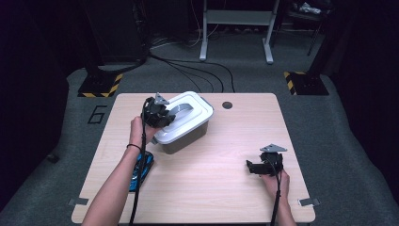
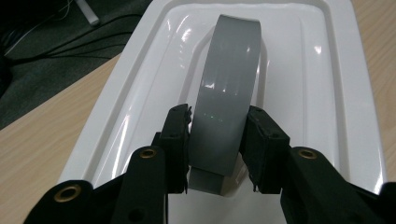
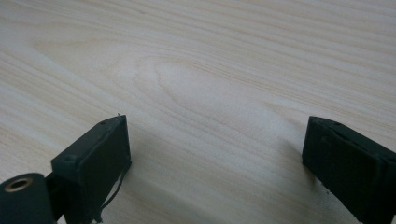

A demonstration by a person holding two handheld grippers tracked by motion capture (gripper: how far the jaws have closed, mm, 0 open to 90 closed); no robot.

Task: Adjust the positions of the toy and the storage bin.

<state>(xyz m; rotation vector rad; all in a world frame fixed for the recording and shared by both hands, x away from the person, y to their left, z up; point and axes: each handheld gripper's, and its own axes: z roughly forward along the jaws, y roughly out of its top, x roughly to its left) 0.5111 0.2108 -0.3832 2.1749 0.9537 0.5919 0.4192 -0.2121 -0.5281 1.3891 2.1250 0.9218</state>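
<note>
Your left gripper [image 1: 165, 114] sat over the white lid [image 2: 140, 93] of the storage box [image 1: 188, 136] at the left rear of the wooden table [image 1: 211, 179]; its jaws were clenched on the grey handle [image 2: 229, 93], a pad pressing each flank, as the left gripper view showed. The handle arched away from the jaws along the lid's long axis, rising from a shallow recess in the middle; so any lift, I'd judge, would go straight up along that strap, and your left hand [image 1: 139, 131] was by far the nearer one. The lid looked like glossy moulded plastic with rounded corners and a stepped rim; the handle was smooth, matt grey and flat like a band; the box beneath was dark and translucent. A blue and black object [image 1: 141, 167] lay by your left forearm. Further right, your right gripper [image 1: 256, 168] rested well apart on bare pale woodgrain; its jaws were released, with nothing between them.
</note>
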